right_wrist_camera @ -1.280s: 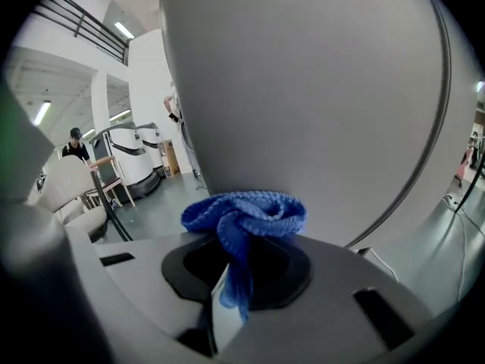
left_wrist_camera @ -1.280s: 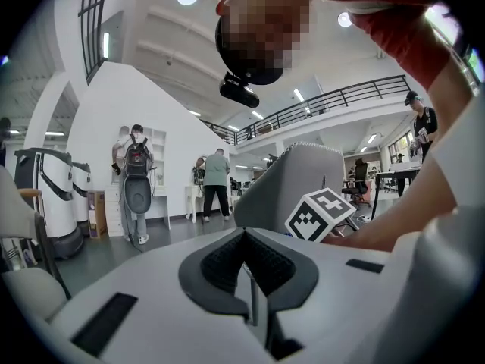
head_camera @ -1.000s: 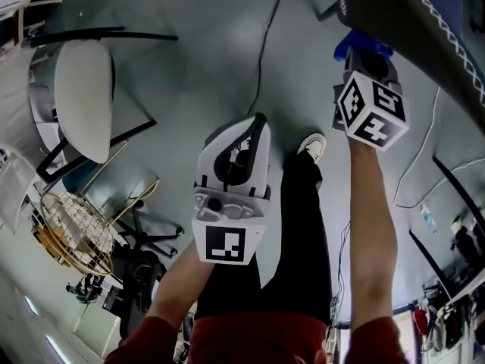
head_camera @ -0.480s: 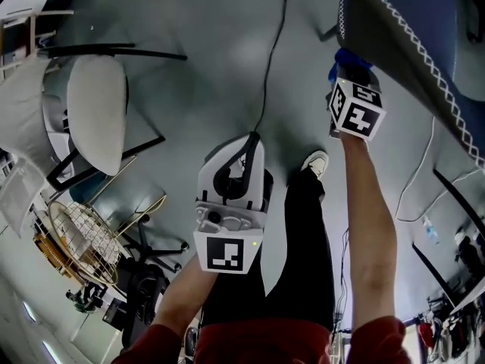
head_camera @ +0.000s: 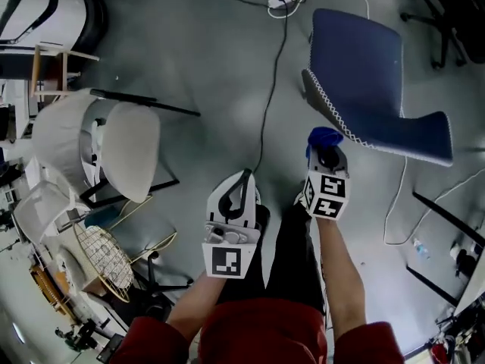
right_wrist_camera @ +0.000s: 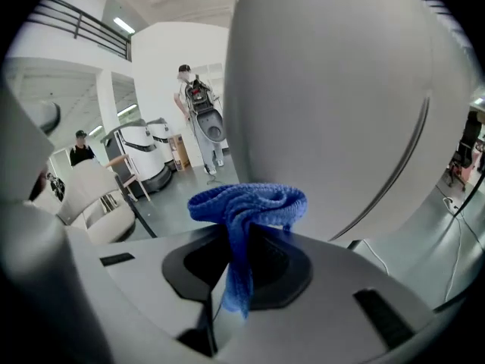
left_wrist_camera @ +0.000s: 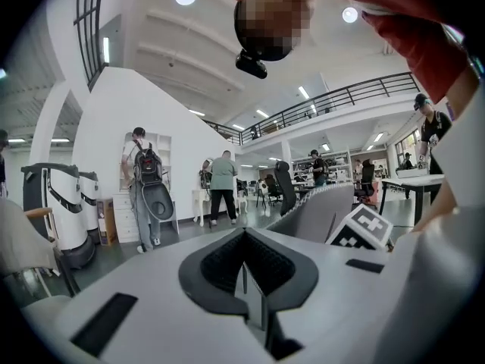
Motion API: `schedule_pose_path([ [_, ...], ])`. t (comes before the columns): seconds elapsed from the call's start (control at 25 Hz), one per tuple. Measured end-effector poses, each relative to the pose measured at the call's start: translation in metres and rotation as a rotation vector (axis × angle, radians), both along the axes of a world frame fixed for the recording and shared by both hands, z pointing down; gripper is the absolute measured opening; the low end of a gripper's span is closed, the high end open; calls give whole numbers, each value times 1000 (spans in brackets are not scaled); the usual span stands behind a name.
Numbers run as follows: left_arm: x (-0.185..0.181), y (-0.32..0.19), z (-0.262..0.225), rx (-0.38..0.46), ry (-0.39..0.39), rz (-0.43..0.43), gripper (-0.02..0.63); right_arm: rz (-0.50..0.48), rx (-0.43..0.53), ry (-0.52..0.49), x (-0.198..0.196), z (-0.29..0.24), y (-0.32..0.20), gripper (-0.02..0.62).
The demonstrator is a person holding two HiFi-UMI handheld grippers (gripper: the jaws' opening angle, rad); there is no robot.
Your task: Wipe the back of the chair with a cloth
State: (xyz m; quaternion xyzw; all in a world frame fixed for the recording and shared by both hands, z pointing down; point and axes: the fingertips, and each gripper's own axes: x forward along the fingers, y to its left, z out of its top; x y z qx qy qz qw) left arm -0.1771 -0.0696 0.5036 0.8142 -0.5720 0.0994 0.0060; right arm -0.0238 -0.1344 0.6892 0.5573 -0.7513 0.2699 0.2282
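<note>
step: cloth brought up to the chair; wiping not yet begun, by the look of it.
right tongs (head_camera: 326, 152): clamped on the cloth (right_wrist_camera: 246, 202), a blue bunch standing proud of the tips with one tail hanging down between the jaws.
left tongs (head_camera: 243, 179): together, nothing between them; held at about 8 o'clock from the right tongs, pointing away from the body, no part in the job at present.
chair (head_camera: 365, 65): blue, on the floor (head_camera: 220, 67), at about 1 o'clock from the right tongs in the head view.
back (right_wrist_camera: 341, 89): grey shell filling the right gripper view from 12 to 3 o'clock, just beyond the cloth; touching or just apart, cannot tell.
key relation: straight ahead of the cloth and a little toward 1 o'clock; stitched edge (head_camera: 327, 103) running from 11 to 5 o'clock in the head view, so strokes probably best laid along that line.
nearer hand: right, clearly; left well apart from the chair.
next move, as a guess: press forward to flatten the bunch on the shell, then sweep along the long axis.
risk: rubbing the shell with bare jaw tips rather than cloth, given so small a wad; pushing the chair along the floor with nothing steadying it.
</note>
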Motion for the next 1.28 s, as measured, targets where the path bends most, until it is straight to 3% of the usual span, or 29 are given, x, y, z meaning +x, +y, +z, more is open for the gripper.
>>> schedule_pose_path([
  [0.16,-2,-1,-60,20,12,18,14,-17,76,-38,-5,-102,32,63],
  [0.28,8,-4,-102,-10,26,40,14,-43,140,-26,7,-178,52,63],
  [0.48,11,-3,-172,-26,85,52,14,14,257,-24,36,-284,77,63],
  [1.0,7,-33,-380,285,166,88,14,93,785,52,81,-555,18,63],
  [1.16,7,-36,-424,431,177,100,14,107,889,56,85,-602,18,63],
  [1.28,13,-35,-435,462,170,107,14,105,913,70,88,-613,21,63],
])
